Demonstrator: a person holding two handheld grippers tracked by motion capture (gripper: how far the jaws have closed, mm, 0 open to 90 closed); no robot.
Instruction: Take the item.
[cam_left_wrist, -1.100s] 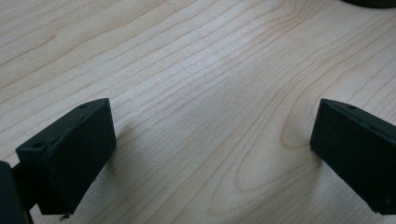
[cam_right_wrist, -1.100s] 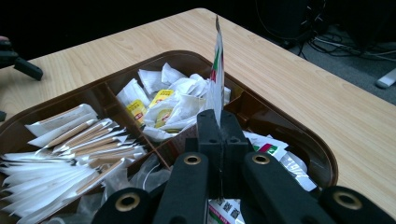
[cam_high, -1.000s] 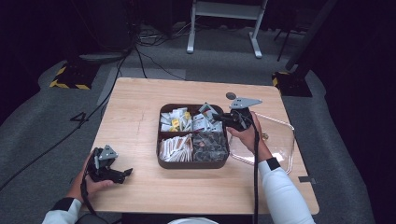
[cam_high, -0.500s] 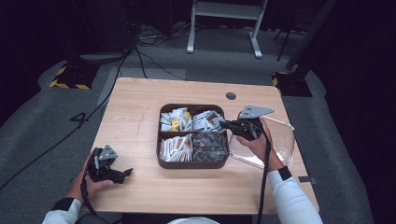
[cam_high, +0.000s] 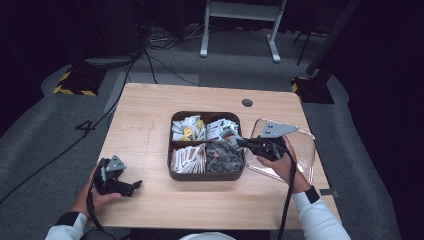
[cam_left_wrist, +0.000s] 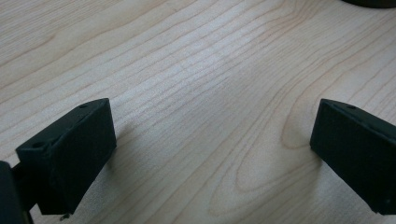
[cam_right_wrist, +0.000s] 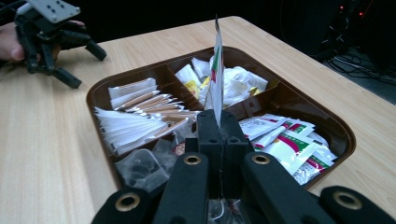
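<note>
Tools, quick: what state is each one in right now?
Left tool: open, empty, over bare table.
Right tool: shut on a thin packet, above the brown tray.

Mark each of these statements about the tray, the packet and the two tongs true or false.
1. The right tongs are shut on a thin packet. True.
2. The left tongs grip a packet. False: their jaws stand open over bare table.
3. The brown tray has four compartments. True.
4. The clear lid covers the tray. False: it lies on the table to the tray's right.
5. The held packet lies flat in the tray. False: it stands on edge between the jaws, above the tray.
</note>
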